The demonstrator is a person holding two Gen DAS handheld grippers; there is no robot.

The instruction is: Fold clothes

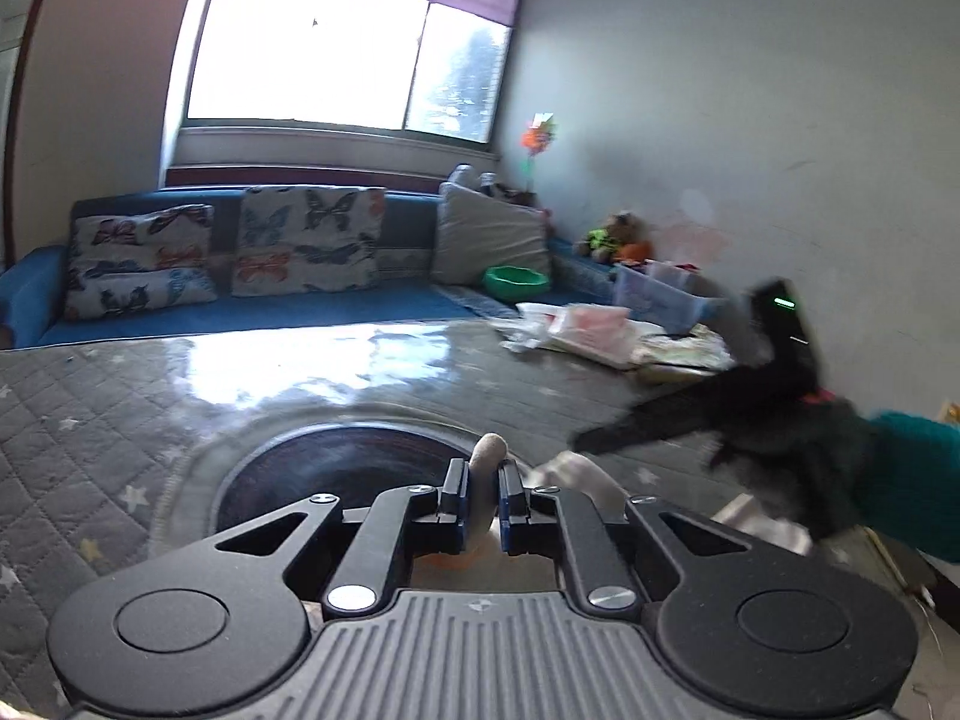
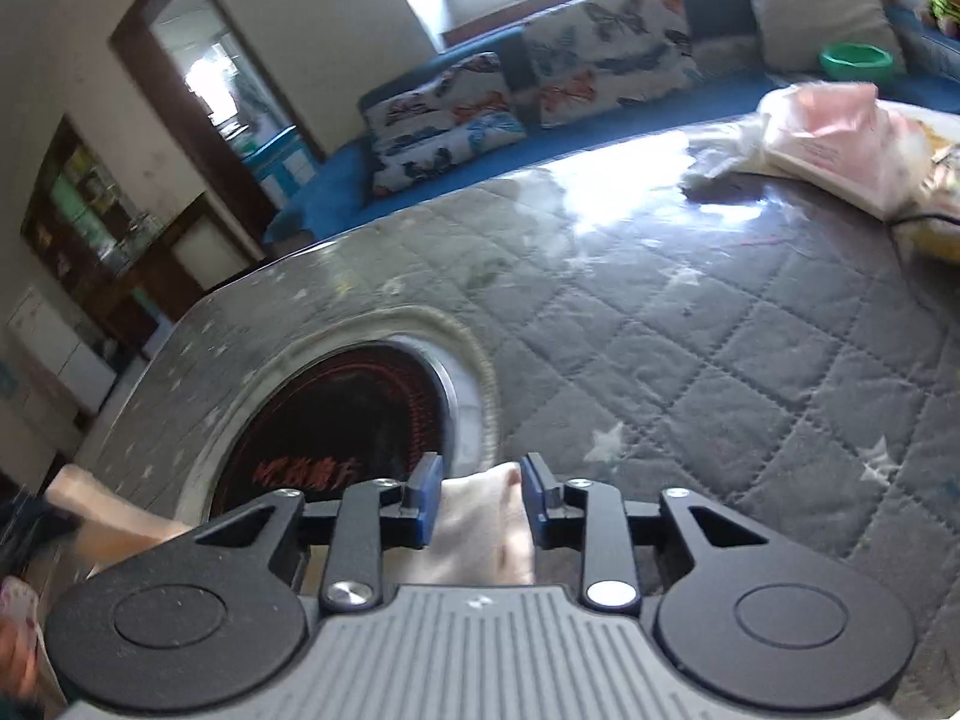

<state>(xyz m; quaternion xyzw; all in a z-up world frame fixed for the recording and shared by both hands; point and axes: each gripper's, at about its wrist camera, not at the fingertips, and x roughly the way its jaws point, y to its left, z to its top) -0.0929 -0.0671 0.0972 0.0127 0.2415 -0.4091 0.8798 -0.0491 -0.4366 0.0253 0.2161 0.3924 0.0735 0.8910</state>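
Pale cloth [image 1: 489, 456] sits pinched between the jaws of the left gripper [image 1: 482, 483], which are pressed nearly together on a narrow fold that pokes up past the blue pads. Over on the right gripper [image 2: 482, 495], a wider bunch of the same cream garment [image 2: 486, 531] fills the gap between the jaws; they stand partly spread with the fabric reaching both blue pads, though I cannot tell how firmly they press. More of that fabric trails off to the left edge of the right wrist view. Both grippers hang over the tabletop [image 2: 690, 360], covered in grey quilted cloth with white stars, beside a round dark inset [image 2: 354, 420] with red markings. From the left wrist view the right gripper appears blurred, held by a teal sleeve [image 1: 912, 480]. Farther off lie a pink packet [image 2: 828, 138] and a blue sofa [image 1: 252, 312] with butterfly cushions [image 1: 309, 240].
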